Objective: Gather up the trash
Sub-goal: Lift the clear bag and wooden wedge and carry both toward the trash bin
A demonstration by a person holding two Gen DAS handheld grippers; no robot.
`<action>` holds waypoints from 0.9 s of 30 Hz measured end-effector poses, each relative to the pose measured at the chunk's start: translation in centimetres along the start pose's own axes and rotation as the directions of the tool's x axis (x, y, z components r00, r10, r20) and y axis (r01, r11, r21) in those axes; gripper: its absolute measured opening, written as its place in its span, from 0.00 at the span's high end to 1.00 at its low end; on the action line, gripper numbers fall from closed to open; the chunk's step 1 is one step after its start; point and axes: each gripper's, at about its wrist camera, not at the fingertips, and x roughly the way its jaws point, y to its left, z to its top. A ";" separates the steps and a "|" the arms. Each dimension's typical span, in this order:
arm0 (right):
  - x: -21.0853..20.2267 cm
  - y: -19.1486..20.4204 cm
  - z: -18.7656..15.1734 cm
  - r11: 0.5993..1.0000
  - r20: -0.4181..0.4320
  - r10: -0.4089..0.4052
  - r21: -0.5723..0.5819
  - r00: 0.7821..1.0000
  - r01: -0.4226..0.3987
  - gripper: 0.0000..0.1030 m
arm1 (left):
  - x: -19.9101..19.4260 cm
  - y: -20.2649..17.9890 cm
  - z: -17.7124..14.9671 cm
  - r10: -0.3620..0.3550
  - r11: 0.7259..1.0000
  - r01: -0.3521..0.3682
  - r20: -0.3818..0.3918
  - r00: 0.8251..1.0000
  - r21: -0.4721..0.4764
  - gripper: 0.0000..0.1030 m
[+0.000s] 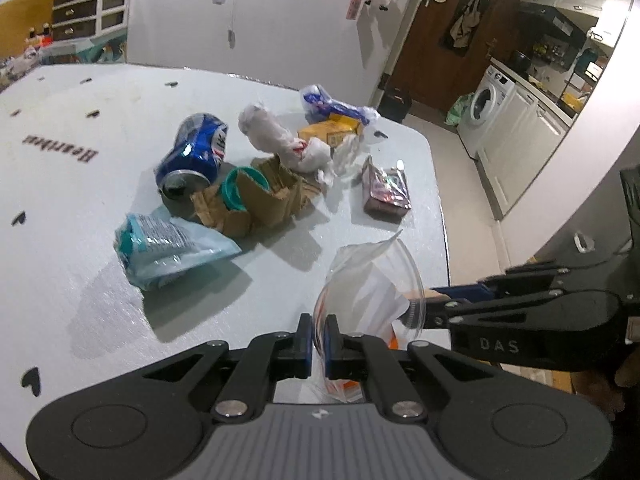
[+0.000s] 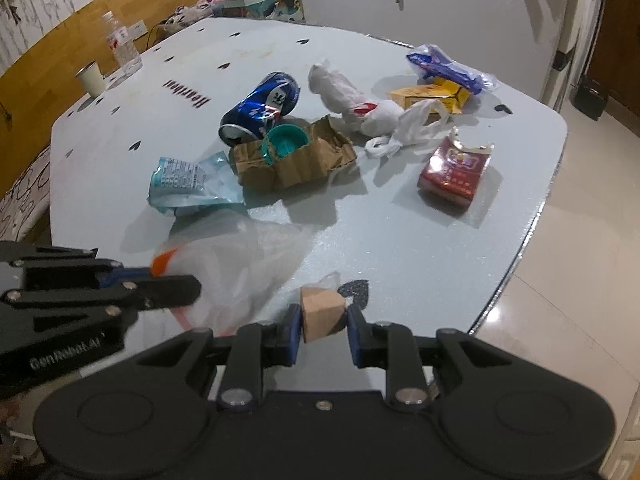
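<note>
My left gripper (image 1: 318, 338) is shut on the rim of a clear plastic bag (image 1: 370, 284), held open at the table's near edge; the bag also shows in the right wrist view (image 2: 244, 264). My right gripper (image 2: 323, 330) is shut on a small tan cardboard piece (image 2: 322, 314) beside the bag's mouth; it shows in the left wrist view (image 1: 424, 304) at the bag's right rim. On the table lie a crushed blue can (image 2: 260, 108), torn brown cardboard (image 2: 296, 156) with a teal lid (image 2: 286, 140), a pale blue wrapper (image 2: 188, 182), a white bag (image 2: 360, 104), a red pack (image 2: 454, 172), a yellow box (image 2: 432, 96) and a blue-white wrapper (image 2: 444, 64).
The pale table (image 2: 400, 248) ends at a rounded edge on the right above a tiled floor (image 2: 580, 240). A white cup (image 2: 92, 78) and a clear water bottle (image 2: 122, 46) stand at the far left edge. A washing machine (image 1: 486, 108) and kitchen units stand beyond.
</note>
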 end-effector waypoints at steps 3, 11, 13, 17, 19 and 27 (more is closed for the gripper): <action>-0.5 -0.6 -0.2 1.000 0.011 -0.008 0.014 1.000 0.008 0.76 | -0.6 -0.2 0.3 0.025 1.000 -0.025 0.015 1.000 0.003 0.96; 1.8 -1.3 -3.1 1.000 -0.083 0.021 -0.007 0.996 -0.022 0.76 | -1.9 -0.3 -0.6 0.076 0.996 -0.075 0.019 0.997 -0.046 0.96; 2.3 -1.2 -4.1 0.999 -0.111 0.024 -0.030 0.994 -0.028 0.76 | -2.1 -0.2 -1.0 0.084 0.995 -0.083 0.019 0.996 -0.060 0.96; 2.9 -1.0 -4.7 0.998 -0.109 0.039 -0.038 0.993 -0.044 0.70 | -2.5 0.0 -1.6 0.101 0.992 -0.099 0.014 0.995 -0.077 0.96; 3.1 -0.8 -4.4 0.998 -0.103 0.040 -0.047 0.994 -0.045 0.66 | -2.7 0.0 -1.8 0.108 0.991 -0.107 0.014 0.994 -0.078 0.96; 3.6 0.0 -3.4 0.997 -0.093 0.017 -0.073 0.996 -0.024 0.75 | -3.6 0.6 -2.1 0.145 0.986 -0.143 0.015 0.989 -0.087 0.96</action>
